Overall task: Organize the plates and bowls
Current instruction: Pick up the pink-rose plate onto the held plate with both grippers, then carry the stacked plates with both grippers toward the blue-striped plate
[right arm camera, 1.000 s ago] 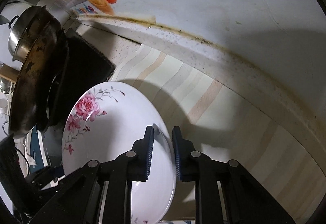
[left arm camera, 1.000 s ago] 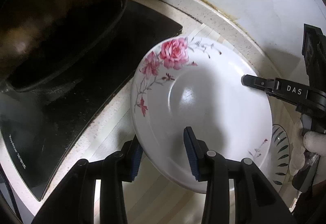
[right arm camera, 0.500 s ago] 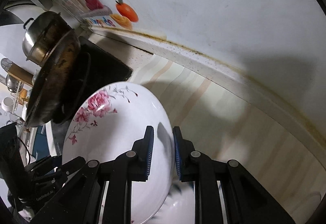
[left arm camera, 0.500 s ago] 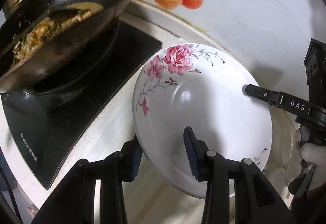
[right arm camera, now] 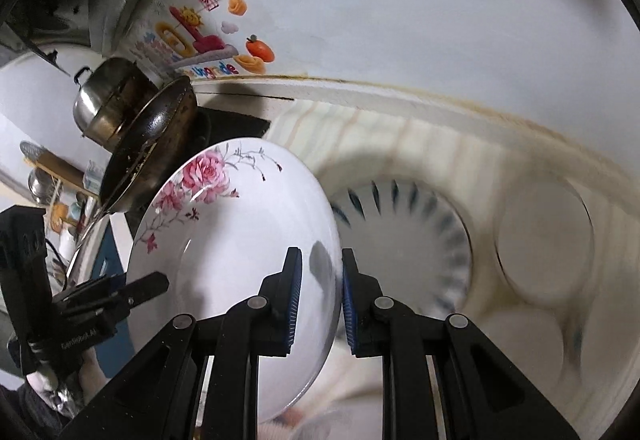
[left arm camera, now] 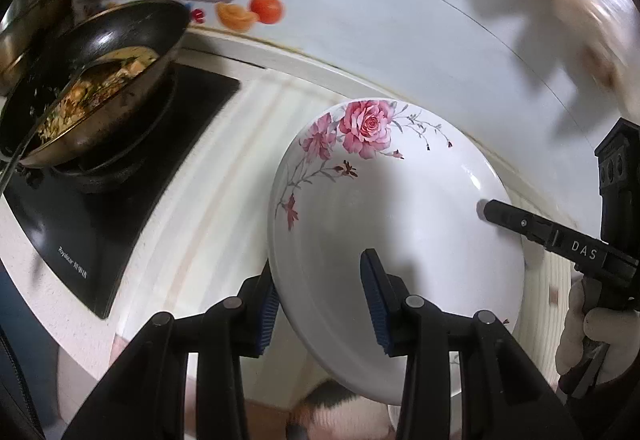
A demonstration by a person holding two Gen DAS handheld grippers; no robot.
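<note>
A white plate with pink roses (left arm camera: 400, 224) hangs tilted in the air above the counter, held on two sides. My left gripper (left arm camera: 320, 304) is shut on its near rim. My right gripper (right arm camera: 318, 300) is shut on the opposite rim; its finger also shows at the right of the left wrist view (left arm camera: 520, 222). The rose plate fills the left of the right wrist view (right arm camera: 224, 240). Below it on the counter lie a white plate with dark blue leaf marks (right arm camera: 412, 236) and pale round dishes (right arm camera: 544, 240), blurred.
A black frying pan with food (left arm camera: 96, 80) sits on a black induction hob (left arm camera: 104, 208) at the left. A steel pot (right arm camera: 104, 100) stands behind it. The striped counter (left arm camera: 224, 176) ends at a white wall with fruit stickers (left arm camera: 264, 8).
Both grippers have lifted the rose plate higher off the counter. The blue-leaf plate and pale dishes beneath it now show in the right wrist view.
</note>
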